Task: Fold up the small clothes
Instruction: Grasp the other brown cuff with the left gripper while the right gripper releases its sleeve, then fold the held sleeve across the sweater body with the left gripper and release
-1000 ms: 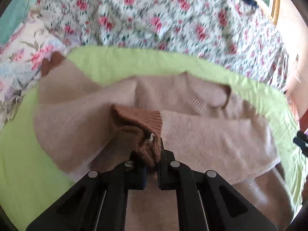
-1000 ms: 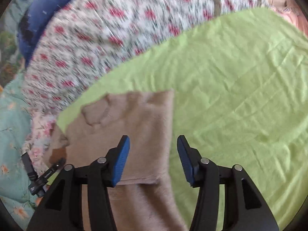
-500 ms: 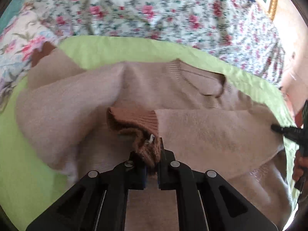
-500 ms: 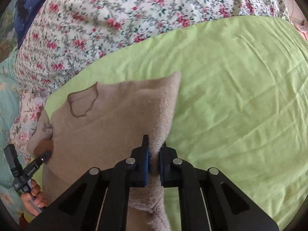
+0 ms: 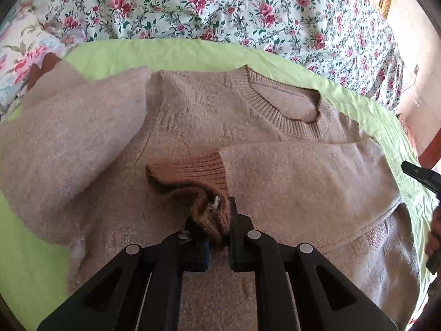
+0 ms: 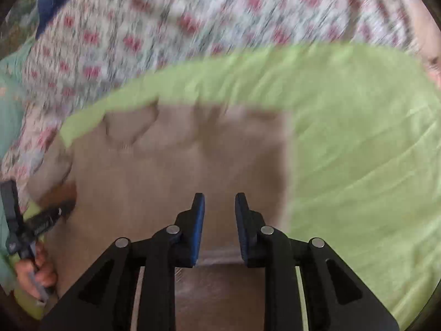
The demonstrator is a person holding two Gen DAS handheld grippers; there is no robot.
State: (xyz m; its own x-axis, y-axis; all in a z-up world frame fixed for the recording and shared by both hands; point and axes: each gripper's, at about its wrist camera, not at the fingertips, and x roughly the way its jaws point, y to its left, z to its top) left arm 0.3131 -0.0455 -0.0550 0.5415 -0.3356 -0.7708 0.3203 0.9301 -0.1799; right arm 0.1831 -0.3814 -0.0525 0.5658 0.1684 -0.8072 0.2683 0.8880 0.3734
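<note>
A beige knitted sweater (image 5: 209, 115) lies face up on a lime-green sheet (image 5: 165, 52), neckline at the far side. Its right sleeve is folded across the chest, ending in a brown ribbed cuff (image 5: 193, 168). My left gripper (image 5: 217, 220) is shut on that cuff, low over the sweater's middle. The other sleeve (image 5: 69, 138) lies bunched at the left. In the blurred right wrist view, my right gripper (image 6: 219, 215) is open and empty above the sweater (image 6: 176, 165), near its right edge.
A floral bedspread (image 5: 220, 8) covers the bed beyond the green sheet (image 6: 358, 151). The other gripper's tip (image 5: 419, 176) shows at the right edge of the left wrist view. A hand holding the left gripper (image 6: 27, 234) shows at the left.
My right gripper has let go of the sweater's edge, opened and pulled back. My left gripper has lowered the cuff closer onto the sweater's chest, still shut on it.
</note>
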